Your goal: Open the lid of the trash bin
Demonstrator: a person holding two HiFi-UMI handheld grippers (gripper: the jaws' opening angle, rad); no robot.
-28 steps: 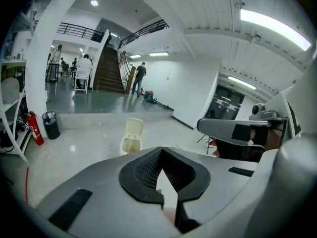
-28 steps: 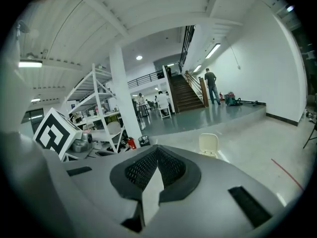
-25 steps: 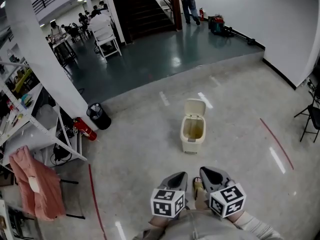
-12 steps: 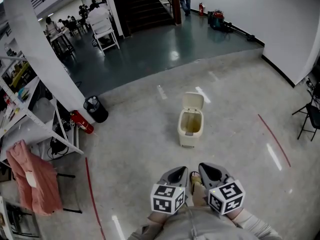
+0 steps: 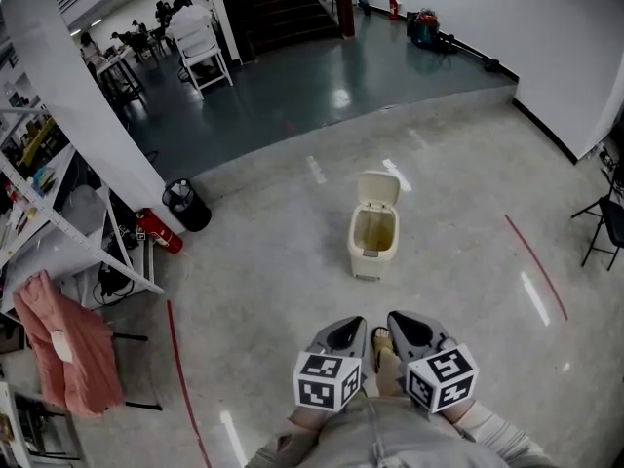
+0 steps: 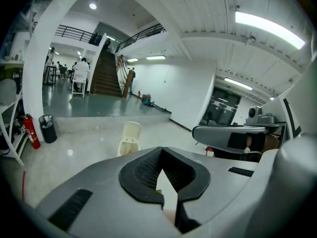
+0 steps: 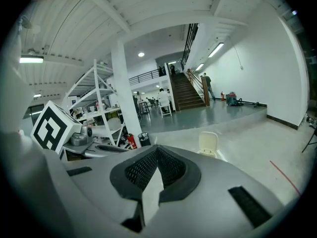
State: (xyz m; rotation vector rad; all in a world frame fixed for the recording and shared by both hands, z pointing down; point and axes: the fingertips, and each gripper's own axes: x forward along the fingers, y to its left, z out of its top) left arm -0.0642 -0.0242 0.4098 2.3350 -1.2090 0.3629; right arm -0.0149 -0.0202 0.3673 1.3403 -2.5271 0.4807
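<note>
We stand on a pale concrete floor (image 5: 273, 291), and the cream trash bin (image 5: 373, 247) sits on it straight ahead of us, well apart from both tools. Its lid (image 5: 378, 187) already stands up, hinged at the far edge, so the mouth faces us and the task looks done. The left hand-held gripper (image 5: 343, 335) and the right hand-held gripper (image 5: 409, 331) hang side by side near our body, each with jaws pressed together on nothing; the bin lies between their lines, neither clearly nearer
</note>
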